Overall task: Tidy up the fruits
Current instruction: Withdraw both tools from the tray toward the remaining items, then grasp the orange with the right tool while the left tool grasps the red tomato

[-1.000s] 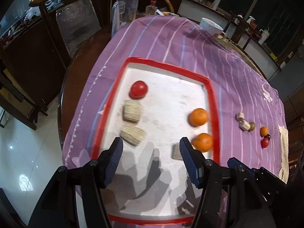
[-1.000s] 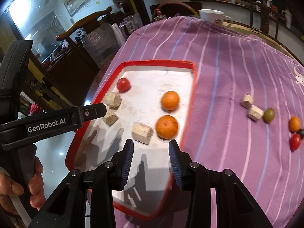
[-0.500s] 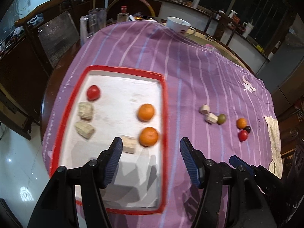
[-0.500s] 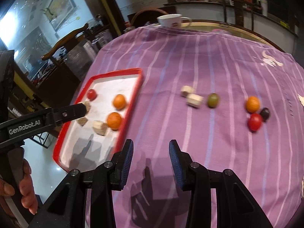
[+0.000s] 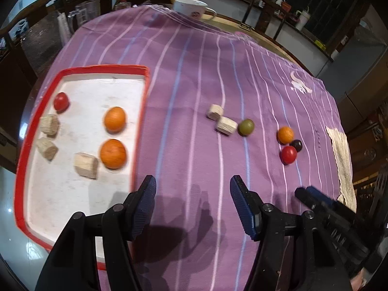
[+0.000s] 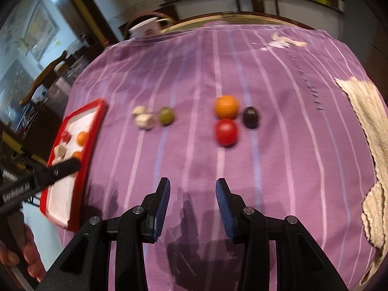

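Surface: round counter under a purple striped cloth, in a dim dining room.
Tray: red-rimmed tray at the cloth's left edge, holding two oranges, a red fruit and three pale blocks.
Loose fruit: orange, red fruit and dark fruit clustered together; green fruit touching two pale blocks.
Handling: likely small, light, round and smooth, so apt to roll; pinch across the widest part.
Left tool: jaws apart, empty.
Right tool: jaws apart, narrower, empty.
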Tool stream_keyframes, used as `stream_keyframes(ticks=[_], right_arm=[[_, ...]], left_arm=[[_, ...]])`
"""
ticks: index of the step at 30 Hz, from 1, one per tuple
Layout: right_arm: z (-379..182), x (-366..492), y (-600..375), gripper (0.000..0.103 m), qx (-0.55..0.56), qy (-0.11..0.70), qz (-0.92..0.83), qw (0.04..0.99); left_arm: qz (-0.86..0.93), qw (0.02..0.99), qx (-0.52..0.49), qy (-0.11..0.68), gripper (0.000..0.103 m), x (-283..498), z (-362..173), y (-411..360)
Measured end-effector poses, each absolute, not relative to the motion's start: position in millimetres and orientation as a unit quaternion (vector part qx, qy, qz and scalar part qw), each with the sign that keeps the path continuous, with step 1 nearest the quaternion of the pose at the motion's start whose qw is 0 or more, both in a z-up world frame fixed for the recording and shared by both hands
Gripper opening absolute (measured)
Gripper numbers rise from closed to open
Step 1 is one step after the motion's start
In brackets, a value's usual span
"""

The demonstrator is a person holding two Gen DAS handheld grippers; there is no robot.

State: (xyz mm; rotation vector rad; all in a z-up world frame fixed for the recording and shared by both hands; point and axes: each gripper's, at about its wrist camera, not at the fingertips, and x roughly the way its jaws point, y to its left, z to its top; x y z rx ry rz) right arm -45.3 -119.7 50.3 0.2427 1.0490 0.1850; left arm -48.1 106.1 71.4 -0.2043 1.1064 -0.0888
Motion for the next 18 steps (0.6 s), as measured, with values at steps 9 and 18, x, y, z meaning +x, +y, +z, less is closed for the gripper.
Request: stream_keyframes(ticks=[9, 18], right_arm=[[46, -11, -168, 0.043, 0.141, 0.491, 0.057, 0.858], [44, 30, -176, 0.043, 0.139, 0.491, 0.067, 0.857]], left_arm=[[-0.071, 0.838, -0.082, 0.534, 0.063, -44, 53, 73], [-0.083, 0.838, -0.068, 0.536, 0.063, -40, 48, 57]])
